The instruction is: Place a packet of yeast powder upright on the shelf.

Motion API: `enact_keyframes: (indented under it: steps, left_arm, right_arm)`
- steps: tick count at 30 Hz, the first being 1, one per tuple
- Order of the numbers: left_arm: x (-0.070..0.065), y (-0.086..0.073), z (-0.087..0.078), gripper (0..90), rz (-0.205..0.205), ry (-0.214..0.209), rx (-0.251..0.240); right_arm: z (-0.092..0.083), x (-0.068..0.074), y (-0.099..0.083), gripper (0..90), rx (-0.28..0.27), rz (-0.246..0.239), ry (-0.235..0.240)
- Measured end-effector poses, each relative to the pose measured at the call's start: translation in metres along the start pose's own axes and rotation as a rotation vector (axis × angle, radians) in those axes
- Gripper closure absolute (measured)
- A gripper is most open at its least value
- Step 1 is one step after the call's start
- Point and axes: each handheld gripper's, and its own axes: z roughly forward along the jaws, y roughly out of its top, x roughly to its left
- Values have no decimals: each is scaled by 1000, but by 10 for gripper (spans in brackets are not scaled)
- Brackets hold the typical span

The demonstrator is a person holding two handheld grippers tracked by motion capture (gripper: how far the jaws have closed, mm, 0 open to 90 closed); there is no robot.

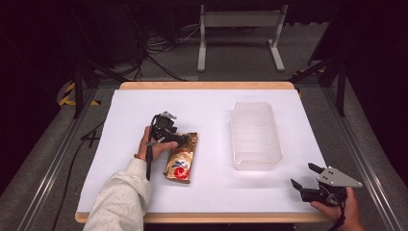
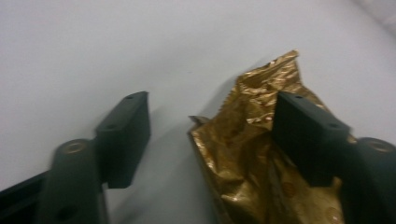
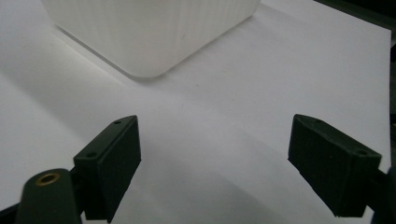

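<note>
A crinkled gold foil packet (image 1: 181,161) with a red and white logo lies flat on the white sheet, left of centre. My left gripper (image 1: 184,139), held in a hand with a light sleeve, is at the packet's far end. In the left gripper view the packet's torn top edge (image 2: 247,158) lies between the jaws of my left gripper (image 2: 212,100). The right jaw lies against the foil, and bare table shows between the foil and the left jaw. My right gripper (image 1: 303,175) rests at the table's near right corner, its jaws (image 3: 215,123) wide apart with nothing between them.
A translucent white plastic container (image 1: 255,134) stands right of centre, and its near corner (image 3: 154,32) is just ahead of my right gripper. The white sheet (image 1: 144,106) covers a wooden table. Beyond the far edge are a frame's legs and cables on the floor.
</note>
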Motion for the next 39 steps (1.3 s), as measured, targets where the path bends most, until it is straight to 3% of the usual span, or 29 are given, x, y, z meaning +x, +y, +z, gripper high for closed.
enact_keyframes:
  steps: [1, 2, 4, 8, 13, 16, 21, 28, 39]
  left_arm:
    - [-1, 0, -1, 441, -2, -27, -1]
    - [-2, 0, -1, 505, -2, -27, -1]
    - [-2, 0, -1, 511, -4, -33, 5]
    - [-1, 0, -1, 619, -20, -79, 16]
    - [0, -1, -6, 800, -22, -66, -5]
    - [-2, 0, -8, 810, 0, -52, -9]
    - [-7, 4, -19, 824, 14, -41, -59]
    - [-16, 7, -45, 822, 37, -71, -156]
    - [-42, 9, -89, 831, 135, -87, -237]
  right_arm:
    - [-1, 0, 0, 178, -2, 1, -6]
    - [-2, -1, 0, 178, -4, 3, -8]
    - [-2, -1, 0, 178, -4, 5, -8]
    - [0, -2, -1, 178, 6, 4, -3]
    - [1, -1, 0, 177, 15, 1, -1]
    - [1, -1, 0, 177, 16, -1, -5]
    - [1, -1, 0, 177, 15, -1, -4]
    - [0, -1, 0, 178, 10, -2, -5]
    - [-1, -1, 0, 176, 10, -1, -8]
